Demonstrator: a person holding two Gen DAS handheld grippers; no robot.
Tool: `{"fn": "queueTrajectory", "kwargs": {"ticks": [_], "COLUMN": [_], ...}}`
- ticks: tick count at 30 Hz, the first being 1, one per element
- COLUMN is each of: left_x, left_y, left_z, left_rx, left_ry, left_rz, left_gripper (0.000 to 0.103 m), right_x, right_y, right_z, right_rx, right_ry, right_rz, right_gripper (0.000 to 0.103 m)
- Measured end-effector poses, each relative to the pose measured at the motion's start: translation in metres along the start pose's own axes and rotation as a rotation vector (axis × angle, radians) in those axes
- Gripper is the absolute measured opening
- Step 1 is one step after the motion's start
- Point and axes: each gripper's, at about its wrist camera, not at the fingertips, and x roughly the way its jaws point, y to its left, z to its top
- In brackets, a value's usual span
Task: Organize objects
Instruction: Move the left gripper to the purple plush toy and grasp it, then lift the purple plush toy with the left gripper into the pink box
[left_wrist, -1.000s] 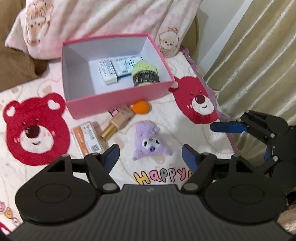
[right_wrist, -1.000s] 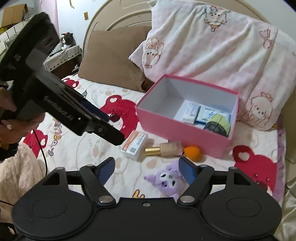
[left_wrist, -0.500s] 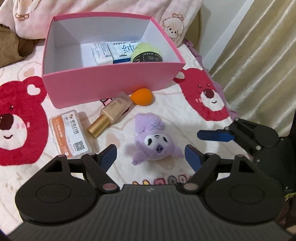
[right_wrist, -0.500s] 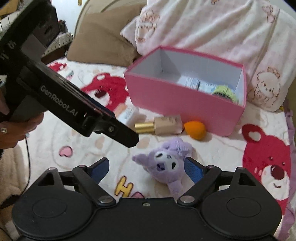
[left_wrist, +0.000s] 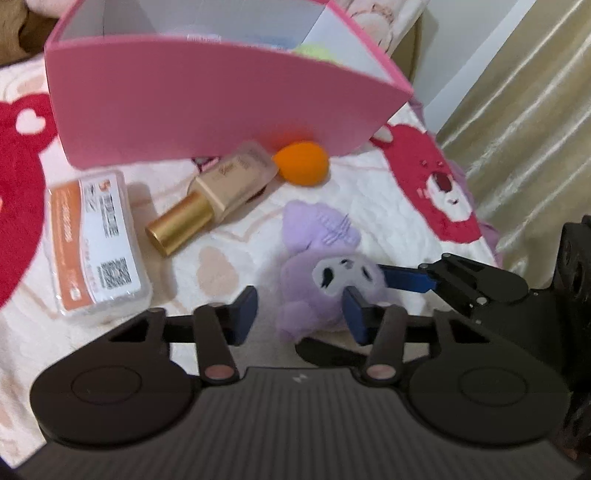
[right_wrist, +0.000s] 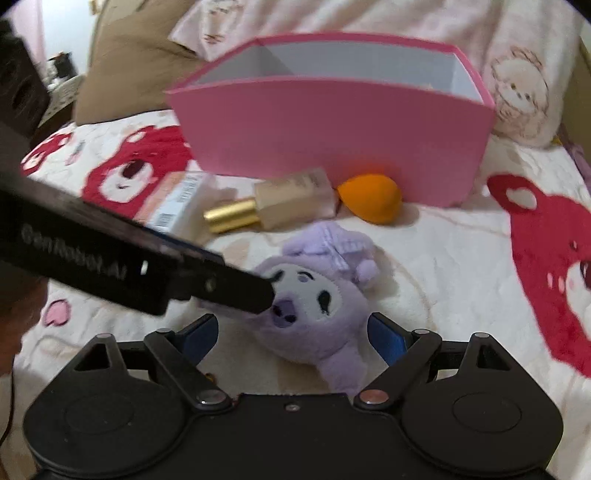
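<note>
A purple plush toy (left_wrist: 317, 280) (right_wrist: 317, 306) lies on the bear-print bedspread in front of the pink box (left_wrist: 221, 96) (right_wrist: 332, 133). My left gripper (left_wrist: 300, 315) is low over it with its jaws closing. The right pad touches the plush, and the left pad stands clear of it. The right gripper (right_wrist: 292, 338) straddles the plush from the other side, its jaws wide and closing slightly. One blue finger (left_wrist: 404, 278) reaches the plush's face. The left gripper's black body (right_wrist: 147, 266) crosses the right wrist view.
A foundation bottle (left_wrist: 221, 192) (right_wrist: 288, 201), an orange sponge (left_wrist: 303, 164) (right_wrist: 371, 197) and an orange-and-white packet (left_wrist: 96, 251) (right_wrist: 177, 201) lie before the box. A green item (left_wrist: 314, 50) shows inside it. Pillows (right_wrist: 406, 18) sit behind it, and a curtain (left_wrist: 517, 129) hangs at the right.
Both grippers have come down close over the purple plush, which now fills the space at their fingertips. The left jaws have narrowed. The box's contents have mostly dropped out of sight.
</note>
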Motion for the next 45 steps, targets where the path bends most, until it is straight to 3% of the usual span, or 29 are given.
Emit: {"fn": "queueTrajectory", "kwargs": {"ticks": [2,7,13,27,30,45], "left_x": [0.003,0.007,0.002,-0.042,-0.053,-0.129], "left_y": [0.003,0.004,0.001,-0.027,-0.034,-0.061], "left_z": [-0.005,-0.013,-0.012,-0.015,-0.009,0.030], "left_rx": [-0.017,-0.040,-0.058,0.020,-0.018,-0.018], "left_ry": [0.002,0.019,0.015,0.071,0.092,-0.016], "left_rz": [-0.042,-0.084,-0.107,-0.039,-0.033,-0.024], "left_gripper": [0.035,0.033,0.032,0.032,0.032,0.032], "right_x": [0.004,-0.005,-0.012,-0.050,-0.064,-0.124], "right_y": [-0.003,0.012,0.016,0.047,0.052,0.082], "right_z": [-0.004,-0.013,-0.011,-0.017,-0.010,0.056], "right_rx": [0.021,-0.071,-0.113,-0.176,-0.215,-0.421], "right_ry": [0.002,-0.032,-0.060,-0.069,-0.065,-0.084], "right_rz": [-0.004,-0.060,-0.089,-0.093,-0.111,-0.161], "right_gripper": [0.087,0.070,0.065,0.065,0.064,0.064]}}
